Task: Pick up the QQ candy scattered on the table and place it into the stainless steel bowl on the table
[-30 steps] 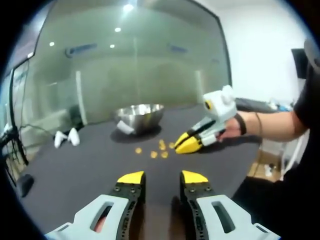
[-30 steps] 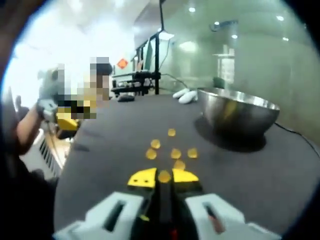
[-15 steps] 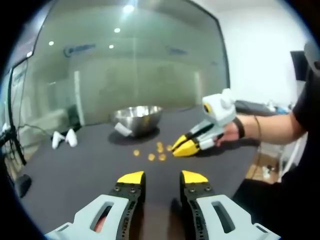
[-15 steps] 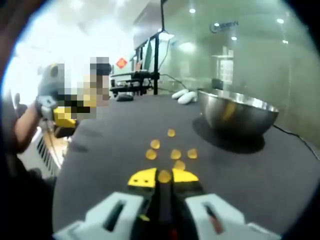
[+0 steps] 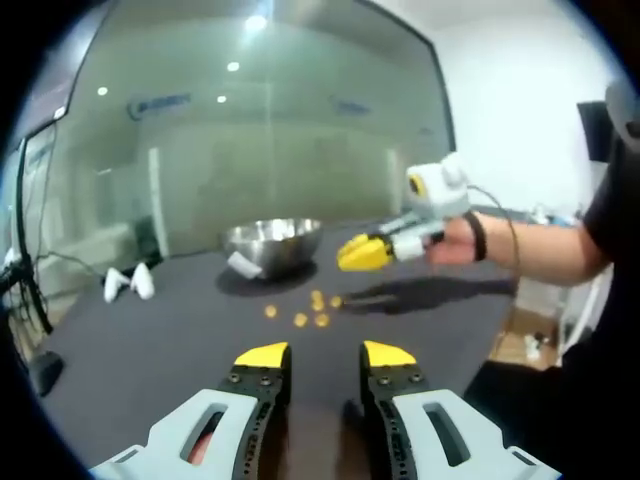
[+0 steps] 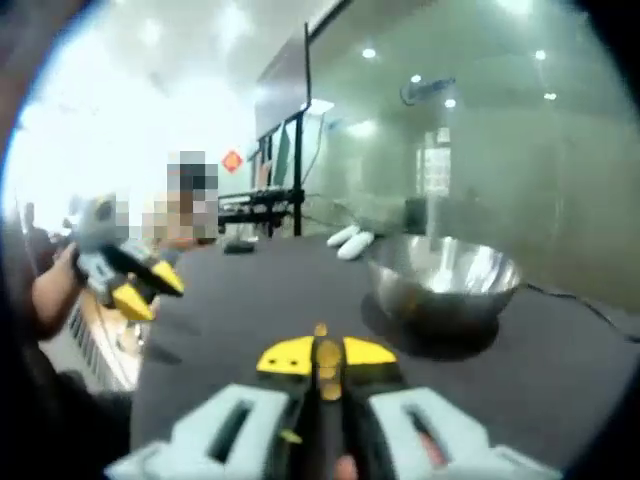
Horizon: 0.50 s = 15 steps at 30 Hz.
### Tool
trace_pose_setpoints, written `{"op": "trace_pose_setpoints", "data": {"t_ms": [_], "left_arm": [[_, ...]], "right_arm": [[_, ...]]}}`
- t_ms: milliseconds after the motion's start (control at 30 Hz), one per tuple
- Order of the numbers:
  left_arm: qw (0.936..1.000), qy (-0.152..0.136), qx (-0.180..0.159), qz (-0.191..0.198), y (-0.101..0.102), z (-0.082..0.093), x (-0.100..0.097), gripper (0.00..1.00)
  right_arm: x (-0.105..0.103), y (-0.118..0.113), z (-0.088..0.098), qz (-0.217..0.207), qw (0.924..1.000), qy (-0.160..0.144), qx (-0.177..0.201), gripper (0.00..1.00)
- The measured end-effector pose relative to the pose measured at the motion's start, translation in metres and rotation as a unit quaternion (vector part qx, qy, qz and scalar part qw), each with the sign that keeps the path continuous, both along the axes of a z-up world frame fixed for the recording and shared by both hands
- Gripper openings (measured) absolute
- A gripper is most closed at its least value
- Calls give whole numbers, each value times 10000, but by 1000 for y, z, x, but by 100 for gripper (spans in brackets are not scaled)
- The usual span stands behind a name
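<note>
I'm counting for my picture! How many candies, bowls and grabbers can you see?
Candies on the table: 5, the nearest one
Candy held in the right grabber: 1
Bowls: 1
Grabbers: 2, counting the left grabber
Total: 9

Dark table [image 5: 150, 350]: steel bowl [image 5: 272, 243], scattered candies [image 5: 300, 319].

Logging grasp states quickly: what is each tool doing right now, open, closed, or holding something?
Left tool: open, holding nothing.
Right tool: closed on a small orange-yellow QQ candy, lifted above the dark table.
</note>
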<state>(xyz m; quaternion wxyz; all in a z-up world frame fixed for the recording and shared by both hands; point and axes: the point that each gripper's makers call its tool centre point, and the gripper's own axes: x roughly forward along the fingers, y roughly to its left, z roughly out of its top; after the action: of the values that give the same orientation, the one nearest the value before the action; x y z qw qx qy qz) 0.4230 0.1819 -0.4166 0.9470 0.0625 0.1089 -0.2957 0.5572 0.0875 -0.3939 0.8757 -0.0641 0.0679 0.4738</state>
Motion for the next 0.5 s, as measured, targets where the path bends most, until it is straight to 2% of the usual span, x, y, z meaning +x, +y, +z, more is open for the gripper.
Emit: {"op": "trace_pose_setpoints", "data": {"t_ms": [233, 267, 367, 500], "left_arm": [[10000, 13, -5, -9, 1, -2, -1, 29], [10000, 12, -9, -3, 1, -2, -1, 29], [10000, -2, 31, 12, 2, -2, -1, 29], [10000, -21, 31, 7, 1, -1, -2, 29]], "right_arm": [[38, -5, 17, -480, 9988, -126, 0, 10], [44, -4, 19, -537, 9984, -177, -3, 10], [65, -2, 39, -789, 9946, -643, 212, 10], [90, 2, 52, -1065, 9916, -669, 315, 10]]}}
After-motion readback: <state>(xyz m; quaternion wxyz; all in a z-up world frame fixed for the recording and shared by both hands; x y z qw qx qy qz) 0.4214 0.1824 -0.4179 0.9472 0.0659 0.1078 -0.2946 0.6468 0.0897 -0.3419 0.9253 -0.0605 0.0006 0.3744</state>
